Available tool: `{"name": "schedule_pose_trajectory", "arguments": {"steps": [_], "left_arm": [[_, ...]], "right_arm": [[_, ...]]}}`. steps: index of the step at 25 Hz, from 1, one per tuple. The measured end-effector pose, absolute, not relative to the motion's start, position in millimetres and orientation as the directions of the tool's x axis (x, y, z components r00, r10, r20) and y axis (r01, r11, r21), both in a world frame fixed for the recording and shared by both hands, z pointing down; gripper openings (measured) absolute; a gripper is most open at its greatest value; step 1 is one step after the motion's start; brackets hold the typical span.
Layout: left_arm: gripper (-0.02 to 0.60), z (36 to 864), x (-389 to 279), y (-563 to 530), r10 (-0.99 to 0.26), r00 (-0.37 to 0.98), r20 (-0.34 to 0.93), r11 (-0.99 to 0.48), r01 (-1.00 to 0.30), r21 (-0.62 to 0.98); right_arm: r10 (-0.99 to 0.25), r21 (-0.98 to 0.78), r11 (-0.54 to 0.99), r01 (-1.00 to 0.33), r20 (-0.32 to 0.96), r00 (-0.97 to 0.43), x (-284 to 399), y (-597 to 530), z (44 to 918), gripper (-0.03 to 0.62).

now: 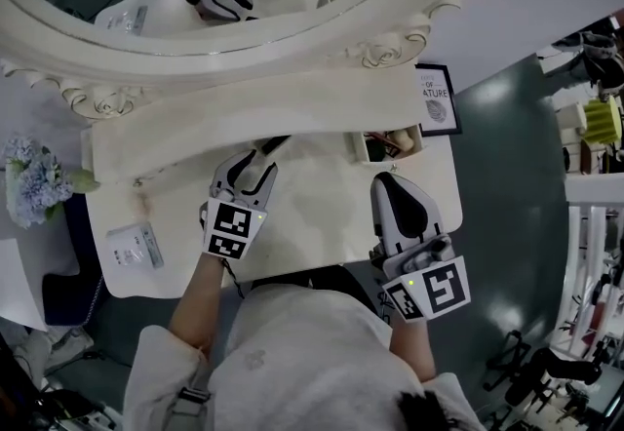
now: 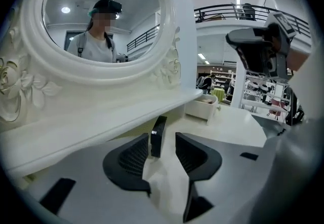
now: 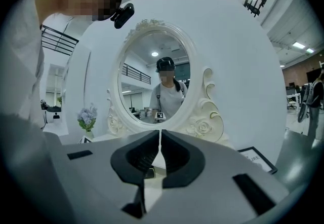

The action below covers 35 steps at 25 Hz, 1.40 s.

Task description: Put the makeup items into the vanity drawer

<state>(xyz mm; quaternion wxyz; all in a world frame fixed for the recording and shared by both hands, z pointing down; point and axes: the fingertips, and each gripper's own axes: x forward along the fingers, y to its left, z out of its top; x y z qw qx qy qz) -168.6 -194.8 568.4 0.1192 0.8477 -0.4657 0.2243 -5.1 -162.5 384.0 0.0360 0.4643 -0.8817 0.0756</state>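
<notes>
A large oval mirror in an ornate white frame with carved roses (image 1: 273,44) rises over a curved cream shelf (image 1: 214,122). At the shelf's right end, a small black-framed print with dark lettering (image 1: 436,99) sits just beside the carved frame. A bunch of pale blue and white flowers (image 1: 34,180) stands at the far left. A flat white packet (image 1: 135,246) lies near the left edge of the cream tabletop (image 1: 312,224).

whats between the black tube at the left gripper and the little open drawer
Nothing: only bare white tabletop lies between the black tube and the drawer. The left gripper view shows that stretch plainly, and the head view agrees.
</notes>
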Motion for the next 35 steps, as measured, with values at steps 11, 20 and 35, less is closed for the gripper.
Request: {"name": "schedule_pose_trajectory", "arguments": {"steps": [11, 20, 35], "left_arm": [[0.175, 604.4, -168.0, -215.5, -0.719, 0.437, 0.540, -0.538, -0.842, -0.034], [0.092, 605.7, -161.0, -210.5, -0.695, 0.472, 0.542, -0.569, -0.822, -0.014], [0.091, 540.3, -141.6, -163.6, -0.692, 0.581, 0.428, -0.633, -0.774, 0.028]], "right_arm": [[-0.852, -0.087, 0.486, -0.869, 0.174, -0.494, 18.4, -156.4, 391.2, 0.026], [-0.858, -0.080, 0.478, -0.875, 0.172, -0.484, 18.5, -152.4, 390.8, 0.026], [-0.828, -0.079, 0.541, -0.837, 0.125, -0.547, -2.6, -147.3, 377.5, 0.026]]}}
